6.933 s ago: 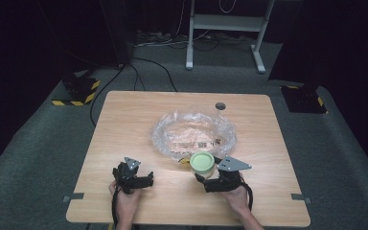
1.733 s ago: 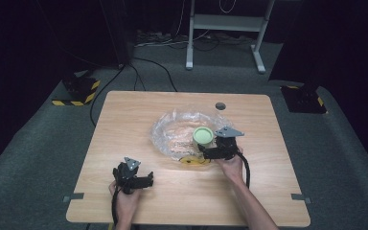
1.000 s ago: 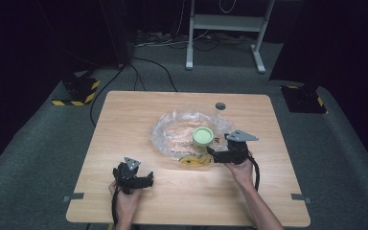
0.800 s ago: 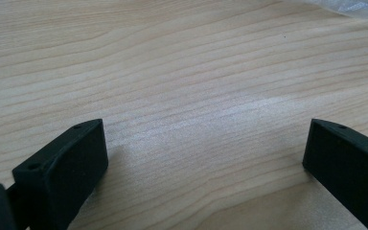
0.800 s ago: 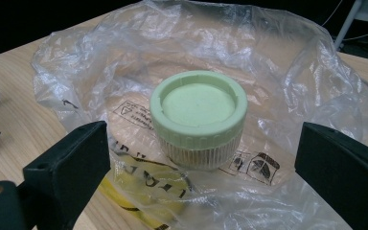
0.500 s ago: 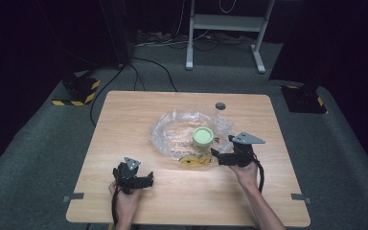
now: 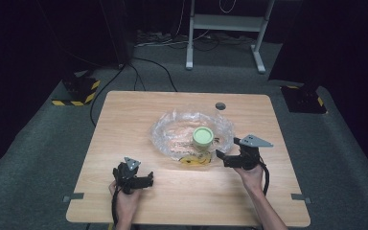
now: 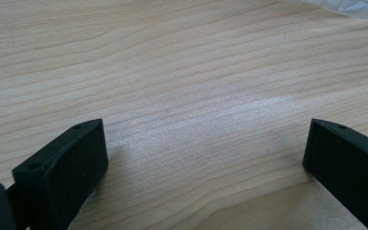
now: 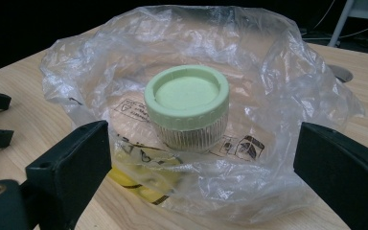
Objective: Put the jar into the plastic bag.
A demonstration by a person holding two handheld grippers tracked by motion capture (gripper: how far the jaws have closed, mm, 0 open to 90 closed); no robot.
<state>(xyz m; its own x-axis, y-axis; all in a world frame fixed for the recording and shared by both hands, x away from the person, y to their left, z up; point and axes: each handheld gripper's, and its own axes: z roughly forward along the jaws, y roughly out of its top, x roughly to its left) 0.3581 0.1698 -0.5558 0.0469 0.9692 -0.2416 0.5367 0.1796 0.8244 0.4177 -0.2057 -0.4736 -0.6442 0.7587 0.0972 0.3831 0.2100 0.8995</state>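
Backing off toward the table's right edge, right gripper (image 7: pixel 219 158) now spread, empty; jar (image 7: pixel 203 137) left standing in bag (image 7: pixel 170 129). Placement looks done. Left gripper (image 7: pixel 149 178) spread, idle nr front edge.

Bright tabletop, dark surroundings, soft focus.

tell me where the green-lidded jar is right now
In the high view the jar stands upright inside the clear plastic bag at mid-table, just left of the open right gripper.

The jar's (image 9: pixel 187 108) contents are hidden by its green lid; print on the bag (image 9: pixel 268 72) is possibly a label, too blurred to read.
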